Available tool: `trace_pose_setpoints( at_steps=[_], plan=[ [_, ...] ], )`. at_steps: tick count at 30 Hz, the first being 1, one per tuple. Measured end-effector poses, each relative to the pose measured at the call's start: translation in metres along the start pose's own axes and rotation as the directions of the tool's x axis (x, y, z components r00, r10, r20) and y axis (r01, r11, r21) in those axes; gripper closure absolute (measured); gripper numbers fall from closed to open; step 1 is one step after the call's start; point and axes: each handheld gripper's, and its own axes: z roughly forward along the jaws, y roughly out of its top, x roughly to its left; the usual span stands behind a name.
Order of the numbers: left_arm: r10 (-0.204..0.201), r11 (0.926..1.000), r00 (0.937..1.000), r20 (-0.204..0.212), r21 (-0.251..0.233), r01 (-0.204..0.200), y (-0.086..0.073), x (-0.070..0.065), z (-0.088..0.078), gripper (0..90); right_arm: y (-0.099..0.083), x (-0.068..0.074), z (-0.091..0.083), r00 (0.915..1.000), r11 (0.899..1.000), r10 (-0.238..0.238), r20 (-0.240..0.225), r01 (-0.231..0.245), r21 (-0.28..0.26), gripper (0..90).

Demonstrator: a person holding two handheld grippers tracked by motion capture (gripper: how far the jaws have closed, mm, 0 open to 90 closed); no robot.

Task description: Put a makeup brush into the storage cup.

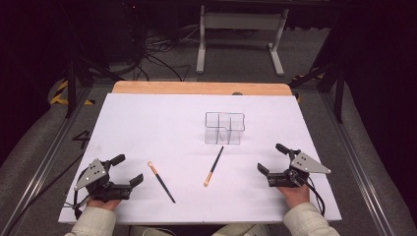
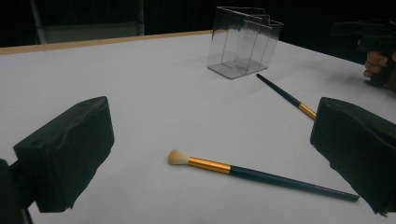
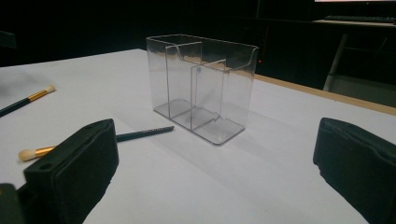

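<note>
Two makeup brushes with dark handles, gold ferrules and pale bristles lie flat on the white table. The left brush lies just right of my left gripper, which is open and empty. The right brush lies in front of a clear plastic organizer with several compartments, all empty. My right gripper rests at the table's right, open and empty, facing the organizer.
The white sheet covers the table; a wooden strip shows along its far edge. A white table frame and cables stand on the floor beyond. A person's hands hold both grippers near the front edge.
</note>
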Motion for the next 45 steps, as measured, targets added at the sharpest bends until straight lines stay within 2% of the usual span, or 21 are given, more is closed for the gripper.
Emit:
trace_pose_setpoints(
  at_steps=[6, 10, 15, 19, 27, 37, 45],
  plan=[
    [-0.004, 1.0, 1.0, -0.002, -0.002, 0.004, 0.001, 0.0, 0.0, 0.2, 0.008, 0.005, 0.001, 0.9999, 1.0, -0.007, -0.01, 0.007, 0.008, 0.9],
    [-0.001, 1.0, 1.0, -0.002, 0.003, 0.001, 0.001, 0.0, -0.001, 0.2, 0.012, 0.008, 0.003, 0.9997, 1.0, 0.021, -0.016, -0.02, 0.011, 1.0],
    [0.011, 0.9999, 0.9999, -0.009, 0.001, -0.011, 0.002, 0.0, -0.001, 0.2, 0.023, 0.012, 0.005, 0.999, 1.0, 0.029, -0.033, -0.029, 0.001, 1.2],
    [-0.002, 1.0, 0.9999, -0.013, -0.006, 0.002, 0.002, 0.001, -0.001, 0.2, 0.031, 0.014, 0.006, 0.9983, 0.999, 0.04, -0.043, -0.04, -0.002, 1.4],
    [-0.007, 1.0, 0.9998, -0.017, -0.002, 0.007, 0.003, 0.002, -0.003, 0.2, 0.046, 0.02, 0.011, 0.9981, 1.0, 0.02, -0.057, -0.019, 0.017, 1.5],
    [-0.01, 0.9999, 0.9998, -0.02, 0.001, 0.01, 0.003, 0.003, -0.003, 0.2, 0.066, 0.027, 0.016, 0.9965, 1.0, 0.001, -0.084, -0.002, -0.014, 1.4],
    [-0.011, 0.9999, 0.9997, -0.021, -0.005, 0.011, 0.003, 0.003, -0.004, 0.1, 0.081, 0.035, 0.028, 0.9942, 0.999, -0.013, -0.106, 0.018, 0.045, 2.4]
  ],
)
